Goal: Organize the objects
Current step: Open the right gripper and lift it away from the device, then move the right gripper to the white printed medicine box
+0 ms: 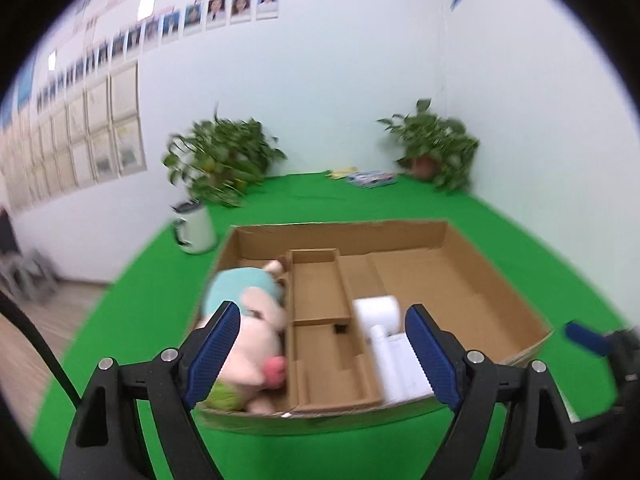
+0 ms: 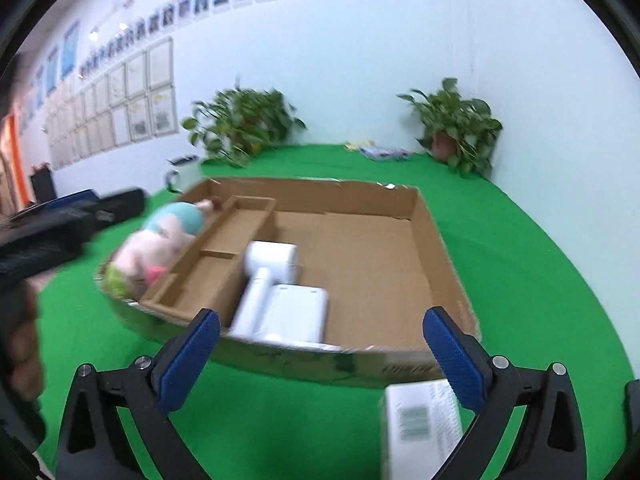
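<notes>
The cardboard box (image 2: pixel 360 248) lies on the green cloth (image 2: pixel 520 280). In its left compartment is a plush doll (image 2: pixel 156 252); right of the divider insert (image 2: pixel 224 264), a white hair dryer (image 2: pixel 268 276). The left gripper (image 1: pixel 324 356) and right gripper (image 2: pixel 320 354) gape wide, empty. A white barcoded carton (image 2: pixel 420 420) sits outside the box's near wall.
</notes>
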